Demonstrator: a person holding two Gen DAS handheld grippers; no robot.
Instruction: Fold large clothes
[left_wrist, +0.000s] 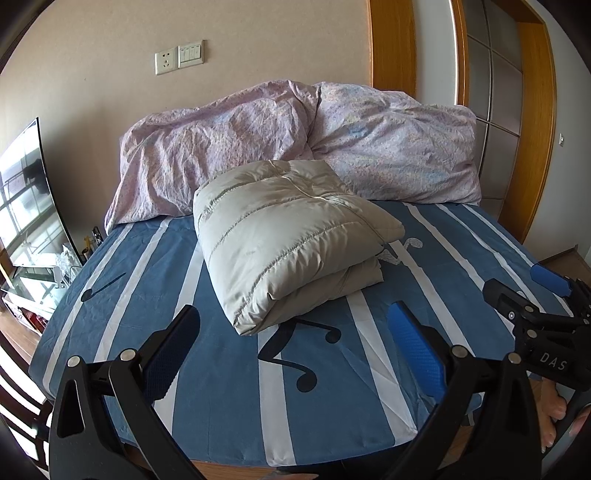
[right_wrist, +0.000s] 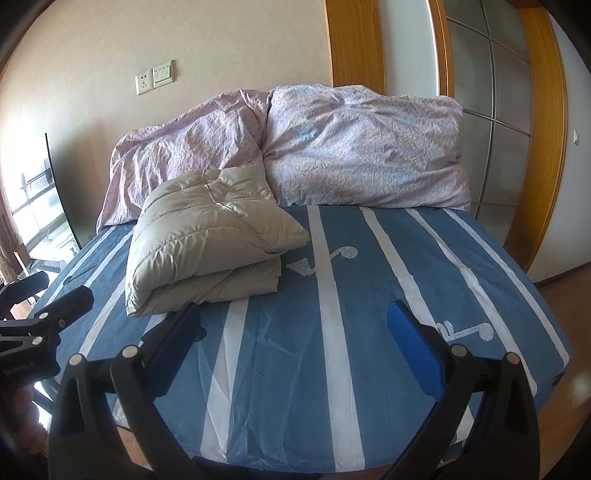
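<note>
A beige puffer jacket (left_wrist: 291, 240) lies folded into a thick bundle on the blue striped bed sheet (left_wrist: 229, 376), toward the pillows. It also shows in the right wrist view (right_wrist: 207, 247), left of centre. My left gripper (left_wrist: 295, 354) is open and empty, held over the near part of the bed, short of the jacket. My right gripper (right_wrist: 295, 354) is open and empty, to the right of the jacket and nearer the bed's front edge. The right gripper also shows at the right edge of the left wrist view (left_wrist: 524, 299).
Two lilac crumpled pillows (left_wrist: 295, 147) lean on the wall behind the jacket. A curved monitor (left_wrist: 26, 195) and a desk stand left of the bed. A wooden door frame (left_wrist: 532, 122) and wood floor are on the right. The bed's front edge (right_wrist: 280, 469) is just below the grippers.
</note>
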